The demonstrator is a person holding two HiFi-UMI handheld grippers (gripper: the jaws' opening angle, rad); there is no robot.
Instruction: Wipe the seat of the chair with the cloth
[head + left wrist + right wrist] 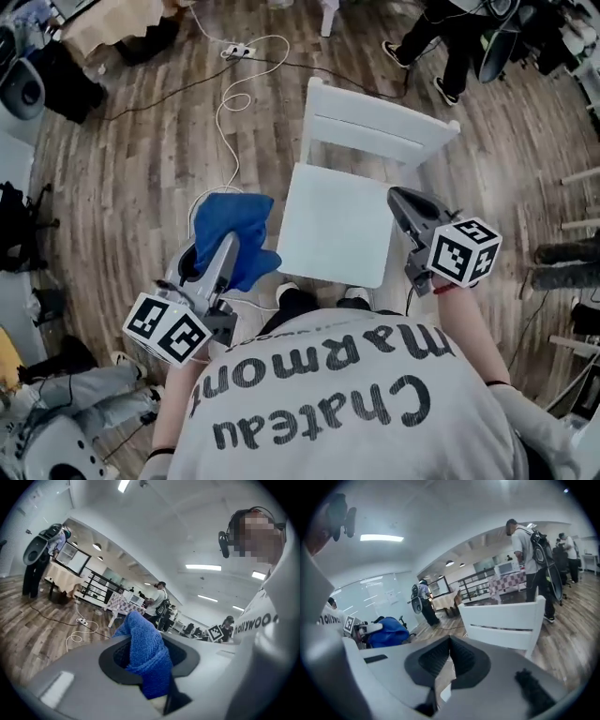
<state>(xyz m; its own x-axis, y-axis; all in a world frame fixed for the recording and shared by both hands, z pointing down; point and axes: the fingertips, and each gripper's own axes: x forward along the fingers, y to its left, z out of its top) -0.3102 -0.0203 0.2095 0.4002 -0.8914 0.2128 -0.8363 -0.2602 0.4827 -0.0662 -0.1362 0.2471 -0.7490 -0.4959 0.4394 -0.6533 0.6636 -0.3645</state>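
— Two grippers, one white chair [375, 127]: who has the cloth?
— The left gripper [225, 248], jaws clamped on the blue cloth [228, 223], which bunches up between them.
— Where is it?
— Just beside the left edge of the seat [337, 234], above the wood floor [131, 159] and a white cable [228, 103].
— And the right gripper [397, 197]?
— Jaws pressed together on nothing, hovering at the seat's right edge.
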